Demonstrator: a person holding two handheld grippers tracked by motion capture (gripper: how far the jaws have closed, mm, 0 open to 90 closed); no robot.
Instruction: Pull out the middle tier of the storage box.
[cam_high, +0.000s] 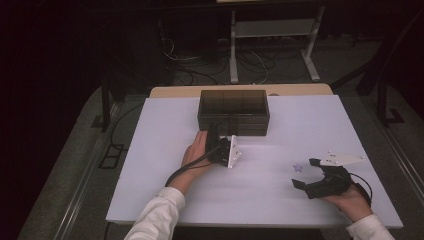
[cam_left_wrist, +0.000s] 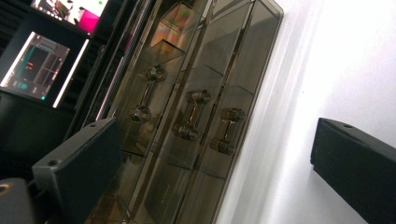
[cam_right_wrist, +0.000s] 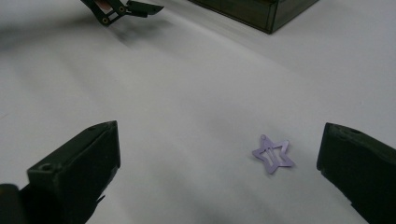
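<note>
A dark see-through drawer box (cam_high: 233, 107) stands at the back middle of the white table (cam_high: 150, 165). My left gripper (cam_high: 216, 136), turned on its side, is open right in front of the box. In the left gripper view its jaws stand wide apart before three small drawers, each with a metal handle (cam_left_wrist: 192, 115). A purple star-shaped hair clip (cam_high: 298, 167) lies flat on the table at the right. My right gripper (cam_high: 304, 173) is open just behind the clip; in the right gripper view the clip (cam_right_wrist: 273, 154) lies nearer the right-hand jaw, untouched.
The table's front edge runs close under both forearms. Beyond the far edge are a metal stand (cam_high: 272, 45) and floor cables. The left gripper's black jaw tips (cam_right_wrist: 123, 8) show at the top left of the right gripper view.
</note>
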